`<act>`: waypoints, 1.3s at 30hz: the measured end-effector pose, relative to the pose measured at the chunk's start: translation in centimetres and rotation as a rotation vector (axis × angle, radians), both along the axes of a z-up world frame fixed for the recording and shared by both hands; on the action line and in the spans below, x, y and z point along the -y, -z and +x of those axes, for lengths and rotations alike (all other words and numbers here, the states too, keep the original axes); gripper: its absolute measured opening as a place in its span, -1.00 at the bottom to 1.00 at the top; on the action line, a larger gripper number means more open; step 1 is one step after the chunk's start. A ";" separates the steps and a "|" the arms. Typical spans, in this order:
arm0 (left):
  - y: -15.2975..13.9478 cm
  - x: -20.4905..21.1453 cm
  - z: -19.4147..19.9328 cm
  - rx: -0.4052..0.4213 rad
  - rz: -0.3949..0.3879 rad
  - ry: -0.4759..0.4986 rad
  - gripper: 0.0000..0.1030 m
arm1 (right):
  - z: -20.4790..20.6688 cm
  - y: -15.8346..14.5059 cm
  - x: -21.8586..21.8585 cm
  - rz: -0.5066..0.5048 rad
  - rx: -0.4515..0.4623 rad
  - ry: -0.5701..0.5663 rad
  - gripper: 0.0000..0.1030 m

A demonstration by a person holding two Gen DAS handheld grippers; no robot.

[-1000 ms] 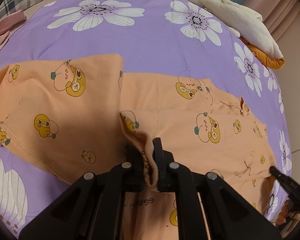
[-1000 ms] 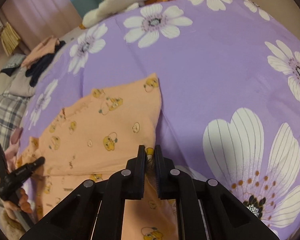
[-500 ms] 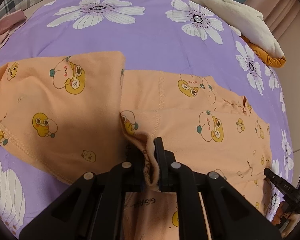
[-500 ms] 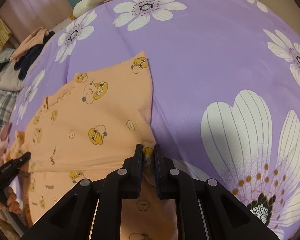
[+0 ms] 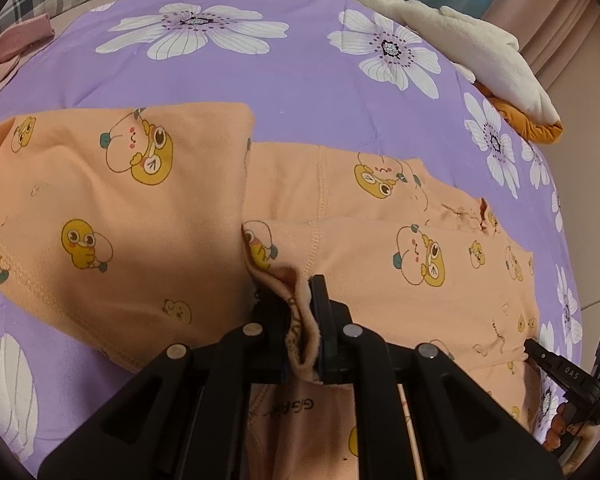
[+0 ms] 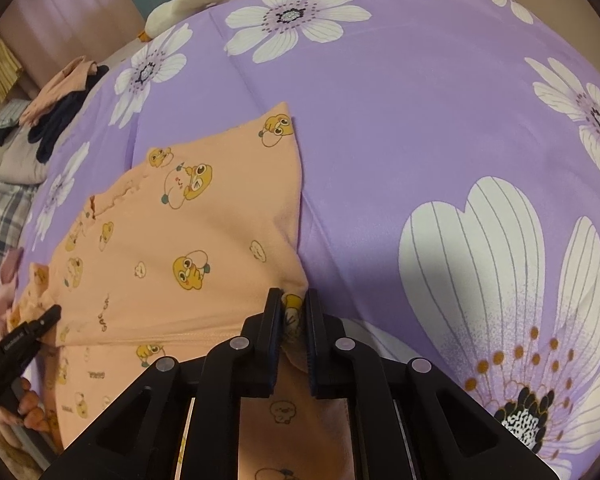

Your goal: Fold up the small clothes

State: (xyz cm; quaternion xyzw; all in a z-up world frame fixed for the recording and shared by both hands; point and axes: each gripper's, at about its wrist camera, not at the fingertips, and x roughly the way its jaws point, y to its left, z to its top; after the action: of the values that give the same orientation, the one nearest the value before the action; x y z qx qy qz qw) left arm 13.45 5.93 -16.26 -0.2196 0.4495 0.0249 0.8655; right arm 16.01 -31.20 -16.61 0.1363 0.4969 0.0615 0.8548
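The peach duck-print garment (image 5: 380,248) lies spread on the purple floral bedspread (image 5: 300,92), partly folded. The left tool (image 5: 302,320) is clamped on a bunched hem at 6 o'clock in its view; the right tool (image 6: 292,320) pinches the garment's corner, also at 6 o'clock. To fold cleanly, lift both edges together, keep the fabric taut between the 2 tools, and lay it toward 12 o'clock.

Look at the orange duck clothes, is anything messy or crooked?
A little. Both grippers pinch the orange duck-print garment: the left gripper holds a bunched edge, the right gripper a corner. One sleeve-like flap lies slanted across the purple flowered bedspread.
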 end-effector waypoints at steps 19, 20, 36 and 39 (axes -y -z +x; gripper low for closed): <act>0.8 -0.9 -0.9 0.088 -0.089 -0.008 -0.77 | 0.6 -0.3 -1.4 -0.107 -0.010 -0.006 -0.89; 0.9 -1.0 -1.0 0.090 -0.096 -0.008 -0.77 | 0.7 -0.3 -1.6 -0.128 -0.012 -0.012 -0.89; 1.1 -1.3 -1.3 0.114 -0.126 -0.009 -0.77 | 1.3 -0.2 -2.2 -0.155 -0.032 0.001 -0.89; 1.1 -1.3 -1.3 0.113 -0.129 -0.010 -0.77 | 1.2 -0.2 -2.1 -0.152 -0.029 0.006 -0.89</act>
State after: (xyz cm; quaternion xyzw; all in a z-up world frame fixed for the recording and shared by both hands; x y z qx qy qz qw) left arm 12.19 7.28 -17.36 -0.2782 0.3995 -0.0123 0.8734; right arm 17.21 -29.09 -16.42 0.0734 0.5122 0.0191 0.8555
